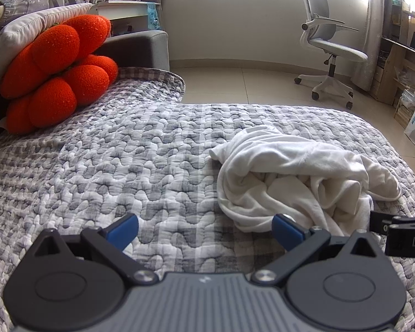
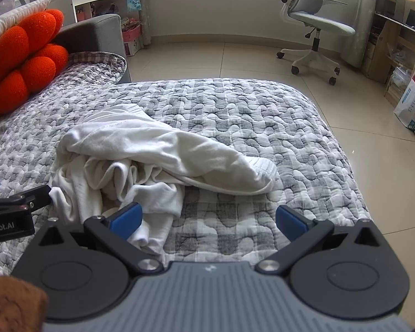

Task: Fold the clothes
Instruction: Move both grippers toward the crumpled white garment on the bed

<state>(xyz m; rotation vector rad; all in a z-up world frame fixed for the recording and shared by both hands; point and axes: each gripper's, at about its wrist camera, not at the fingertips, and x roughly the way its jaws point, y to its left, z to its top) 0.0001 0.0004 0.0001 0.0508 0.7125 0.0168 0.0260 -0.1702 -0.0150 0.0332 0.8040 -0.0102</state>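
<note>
A crumpled white garment (image 1: 296,177) lies in a heap on the grey checked quilt (image 1: 124,160). In the left wrist view it sits ahead and to the right of my left gripper (image 1: 204,228), which stands open over bare quilt, its right blue pad just short of the cloth's near edge. In the right wrist view the same white garment (image 2: 152,155) lies ahead and to the left. My right gripper (image 2: 209,218) is open, its left blue fingertip (image 2: 127,218) over the garment's near fold and nothing pinched. Each gripper shows at the edge of the other's view.
An orange flower-shaped cushion (image 1: 55,74) and a grey pillow (image 1: 27,25) lean at the far left of the bed. Beyond the quilt's far edge is tiled floor (image 2: 221,58) with a wheeled office chair (image 1: 332,47). Wooden shelves (image 1: 401,63) and a paper bag (image 2: 409,105) stand at the right.
</note>
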